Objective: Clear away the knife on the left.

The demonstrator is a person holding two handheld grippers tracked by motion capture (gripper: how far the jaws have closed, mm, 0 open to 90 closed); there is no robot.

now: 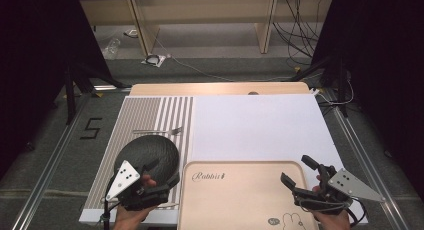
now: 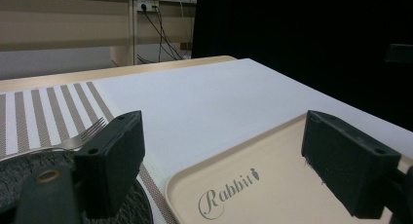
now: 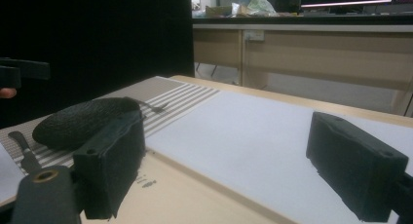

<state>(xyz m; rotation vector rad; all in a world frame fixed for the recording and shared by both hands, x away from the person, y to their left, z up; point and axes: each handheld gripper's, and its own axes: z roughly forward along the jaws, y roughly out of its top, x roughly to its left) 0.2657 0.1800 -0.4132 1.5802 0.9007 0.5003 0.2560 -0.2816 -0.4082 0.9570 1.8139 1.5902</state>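
Two claws hang low at your edge of the table, both spread wide with nothing between the jaws. Your left gripper [image 1: 162, 177] sits right at the near rim of the dark bowl [image 1: 148, 155], which lies upside down on the striped mat [image 1: 137, 115] — so the left hand is far nearer than the right gripper [image 1: 296, 172]. Beyond the bowl, a fork [image 1: 157, 131] lies with its long axis across the mat (tines toward the white sheet [image 1: 260, 125]). Between your hands, the beige tray [image 1: 240, 200] reads "Rabbit".
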